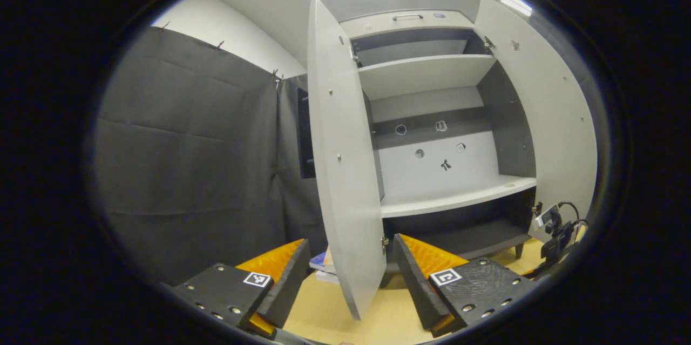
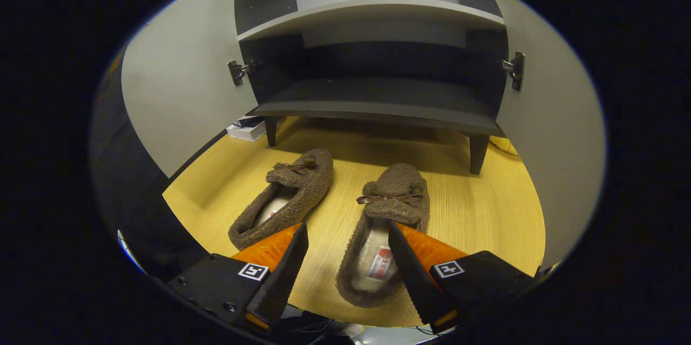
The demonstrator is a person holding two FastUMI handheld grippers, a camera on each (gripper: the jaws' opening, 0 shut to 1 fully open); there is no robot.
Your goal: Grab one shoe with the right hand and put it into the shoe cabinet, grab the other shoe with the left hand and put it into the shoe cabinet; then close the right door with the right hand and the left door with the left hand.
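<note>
In front of the cabinet (image 2: 378, 102), both shoes lie on the floor; right gripper (image 2: 348, 258), jaws spread, straddles the near shoe (image 2: 386, 210), left gripper (image 1: 351, 275) spread empty; an off-centre pinch could drop it.

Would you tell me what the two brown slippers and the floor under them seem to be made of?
The brown slippers look like fuzzy fleece or terry fabric: nubby matte pile, pale lining, small ribbon bows. The yellow floor looks like smooth wood-effect laminate, judging by its fine straight grain; possibly vinyl.
</note>
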